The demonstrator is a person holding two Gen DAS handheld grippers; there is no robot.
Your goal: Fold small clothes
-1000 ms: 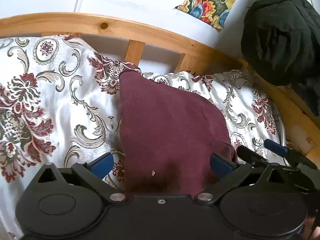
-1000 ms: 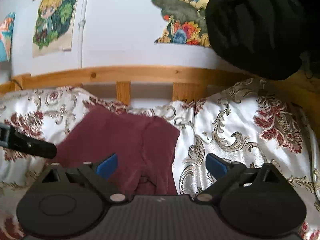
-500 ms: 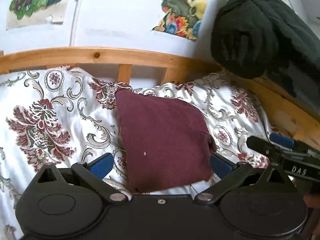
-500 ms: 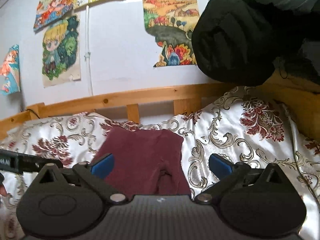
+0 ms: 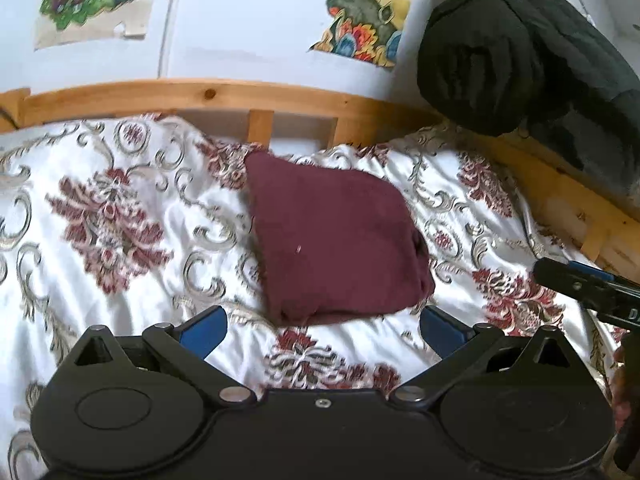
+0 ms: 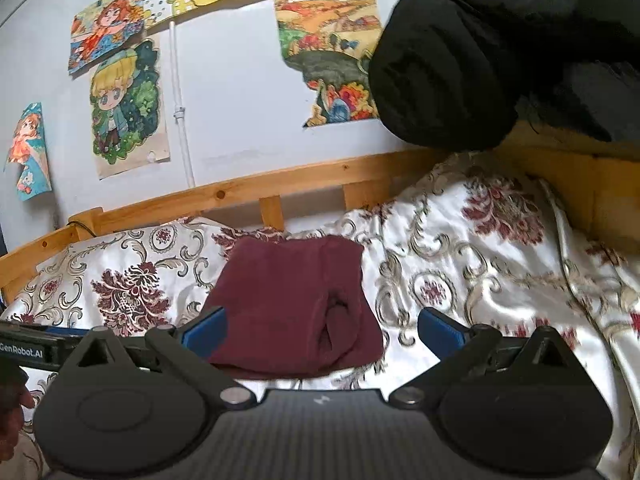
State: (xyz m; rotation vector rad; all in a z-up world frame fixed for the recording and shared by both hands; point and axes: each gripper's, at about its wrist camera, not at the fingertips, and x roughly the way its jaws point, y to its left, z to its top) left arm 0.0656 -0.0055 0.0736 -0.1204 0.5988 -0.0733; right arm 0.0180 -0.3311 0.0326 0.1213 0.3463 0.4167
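A folded maroon garment lies flat on the floral bedspread, near the wooden bed rail. It also shows in the right wrist view. My left gripper is open and empty, held back from the garment's near edge. My right gripper is open and empty, just short of the garment's near edge. The right gripper's tip shows at the right edge of the left wrist view. The left gripper's body shows at the left edge of the right wrist view.
A wooden bed rail runs along the wall behind the bedspread. A bulky black garment hangs over the bed's right corner; it also shows in the right wrist view. Posters cover the wall.
Both grippers have pulled back and up from the maroon garment, which now lies free on the bedspread. The garment looks smaller and farther in both views.
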